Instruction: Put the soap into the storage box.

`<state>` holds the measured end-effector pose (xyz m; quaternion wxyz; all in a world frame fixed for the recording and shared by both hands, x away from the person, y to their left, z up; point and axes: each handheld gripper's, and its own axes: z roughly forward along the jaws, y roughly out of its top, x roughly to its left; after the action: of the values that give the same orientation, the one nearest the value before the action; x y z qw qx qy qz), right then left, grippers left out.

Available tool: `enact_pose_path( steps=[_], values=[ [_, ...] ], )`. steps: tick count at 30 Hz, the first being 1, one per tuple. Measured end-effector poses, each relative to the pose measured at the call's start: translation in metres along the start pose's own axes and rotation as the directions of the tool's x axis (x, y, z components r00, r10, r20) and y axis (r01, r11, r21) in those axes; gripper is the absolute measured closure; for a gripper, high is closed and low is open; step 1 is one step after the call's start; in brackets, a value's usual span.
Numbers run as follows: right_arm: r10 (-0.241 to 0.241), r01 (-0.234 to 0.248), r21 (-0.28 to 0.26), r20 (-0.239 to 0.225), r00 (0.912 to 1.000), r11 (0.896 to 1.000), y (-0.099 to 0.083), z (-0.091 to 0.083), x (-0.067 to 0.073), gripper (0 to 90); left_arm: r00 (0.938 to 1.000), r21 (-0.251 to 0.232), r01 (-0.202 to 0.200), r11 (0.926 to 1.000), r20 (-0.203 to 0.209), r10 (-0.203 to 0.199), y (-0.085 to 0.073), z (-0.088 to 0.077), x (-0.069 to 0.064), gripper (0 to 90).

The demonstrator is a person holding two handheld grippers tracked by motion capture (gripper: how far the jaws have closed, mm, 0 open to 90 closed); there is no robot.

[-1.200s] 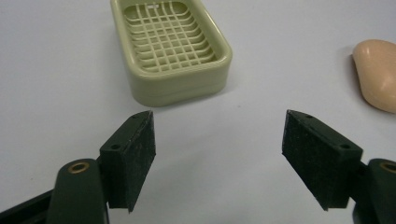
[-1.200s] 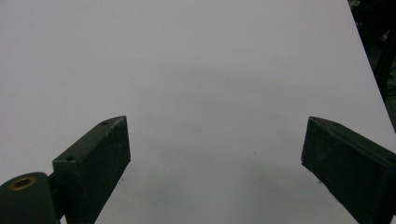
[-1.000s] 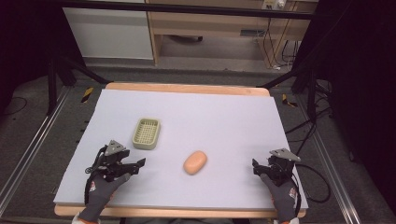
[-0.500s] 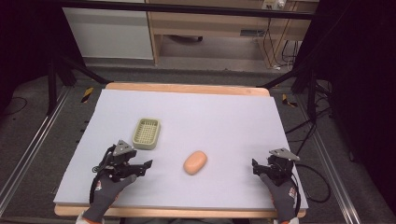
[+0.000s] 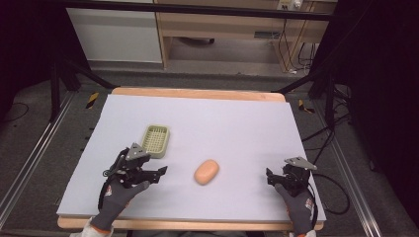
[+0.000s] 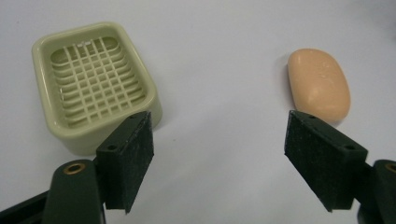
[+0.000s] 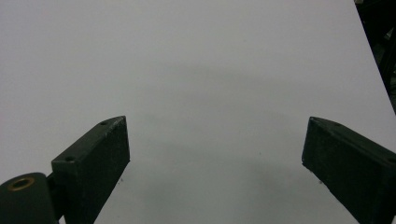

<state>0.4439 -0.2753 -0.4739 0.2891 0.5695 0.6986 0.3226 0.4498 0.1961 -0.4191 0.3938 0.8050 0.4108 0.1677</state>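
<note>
A peach-coloured bar of soap [image 5: 206,171] lies on the pale table sheet [image 5: 222,123], a little right of a pale green soap dish [image 5: 155,140] with a grid floor. My left gripper [image 5: 156,169] sits open just in front of the dish, left of the soap. In the left gripper view the dish [image 6: 93,88] stands beyond the left jaw and the soap [image 6: 319,84] beyond the right jaw, with nothing between them [image 6: 219,135]. My right gripper [image 5: 281,174] rests open near the table's front right. Its jaws [image 7: 215,135] frame bare sheet.
The sheet's right edge [image 7: 373,60] runs close beside the right gripper. Black stand legs [image 5: 74,74] and cables [image 5: 326,143] lie on the floor around the table. A wooden cabinet [image 5: 222,29] stands behind it.
My left gripper has moved right and slightly forward, closer to the dish and soap. The right gripper has barely shifted. Soap and dish stay put.
</note>
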Motion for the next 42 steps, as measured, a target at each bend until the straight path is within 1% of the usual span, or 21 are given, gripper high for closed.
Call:
enact_pose_path(
  steps=[3, 4, 7, 12, 13, 18, 20, 23, 27, 30, 31, 32, 34, 35, 37, 42],
  values=[
    [-0.005, 0.005, -0.001, 0.0, 1.0, 1.0, 0.0, 0.0, -0.001, 7.8, 0.9997, 0.006, -0.02, 0.9998, 0.01, 0.02, 0.009, 0.001, -0.006, 23.1],
    [-0.005, 0.005, -0.001, 0.0, 1.0, 1.0, 0.0, 0.0, -0.001, 7.8, 0.9997, 0.006, -0.02, 0.9998, 0.01, 0.02, 0.009, 0.001, -0.006, 23.1],
    [-0.002, 0.002, -0.003, 0.0, 1.0, 1.0, 0.0, 0.0, -0.001, 7.8, 0.9994, 0.005, -0.026, 0.9997, 0.025, 0.026, 0.015, 0.005, -0.012, 23.0],
    [-0.002, 0.002, 0.0, 0.0, 1.0, 1.0, 0.0, 0.0, -0.001, 7.8, 0.9987, 0.015, -0.034, 0.9993, 0.037, 0.034, 0.02, 0.012, -0.018, 23.0],
    [-0.002, 0.002, -0.001, 0.0, 1.0, 1.0, 0.0, 0.0, -0.001, 7.8, 0.9981, 0.025, -0.045, 0.9987, 0.043, 0.044, 0.021, 0.015, -0.02, 23.0],
    [-0.005, 0.005, 0.0, 0.002, 1.0, 1.0, 0.0, 0.0, -0.001, 7.8, 0.9973, 0.041, -0.056, 0.9975, 0.049, 0.054, 0.022, 0.022, -0.026, 22.9],
    [-0.002, 0.002, 0.002, 0.001, 1.0, 1.0, 0.0, 0.0, 0.0, 7.8, 0.9962, 0.055, -0.073, 0.9958, 0.052, 0.07, 0.025, 0.024, -0.029, 22.8],
    [-0.003, 0.003, 0.004, 0.001, 1.0, 1.0, 0.0, 0.0, 0.0, 7.9, 0.9956, 0.058, -0.078, 0.9953, 0.056, 0.075, 0.027, 0.026, -0.031, 22.8],
    [-0.003, 0.003, 0.005, -0.002, 1.0, 1.0, 0.0, 0.001, -0.001, 7.8, 0.9931, 0.078, -0.104, 0.9915, 0.062, 0.099, 0.032, 0.03, -0.035, 22.7],
    [-0.003, 0.003, 0.006, -0.001, 1.0, 1.0, 0.0, 0.001, -0.001, 7.9, 0.9929, 0.086, -0.105, 0.9908, 0.065, 0.099, 0.033, 0.032, -0.037, 22.6],
    [0.0, 0.0, 0.007, -0.002, 1.0, 1.0, 0.0, 0.001, 0.0, 7.9, 0.9918, 0.093, -0.114, 0.9891, 0.069, 0.108, 0.036, 0.035, -0.038, 22.6],
    [0.0, 0.0, 0.007, -0.002, 1.0, 1.0, 0.0, 0.001, 0.0, 7.9, 0.9918, 0.093, -0.114, 0.9891, 0.069, 0.108, 0.036, 0.035, -0.038, 22.6],
    [-0.002, 0.002, 0.006, -0.003, 1.0, 1.0, 0.0, 0.001, 0.0, 7.9, 0.9908, 0.103, -0.119, 0.9875, 0.077, 0.111, 0.038, 0.038, -0.042, 22.6],
    [0.006, -0.006, 0.009, -0.002, 1.0, 1.0, 0.001, 0.001, 0.0, 7.9, 0.9901, 0.108, -0.126, 0.9862, 0.076, 0.118, 0.04, 0.04, -0.043, 22.5],
    [0.008, -0.008, 0.009, -0.002, 1.0, 1.0, 0.001, 0.001, 0.0, 7.9, 0.9901, 0.11, -0.125, 0.9861, 0.078, 0.116, 0.04, 0.041, -0.045, 22.6],
    [0.008, -0.008, 0.007, -0.006, 1.0, 1.0, 0.001, 0.001, 0.0, 7.9, 0.9868, 0.122, -0.147, 0.9816, 0.087, 0.137, 0.045, 0.048, -0.052, 22.5]
  ],
)
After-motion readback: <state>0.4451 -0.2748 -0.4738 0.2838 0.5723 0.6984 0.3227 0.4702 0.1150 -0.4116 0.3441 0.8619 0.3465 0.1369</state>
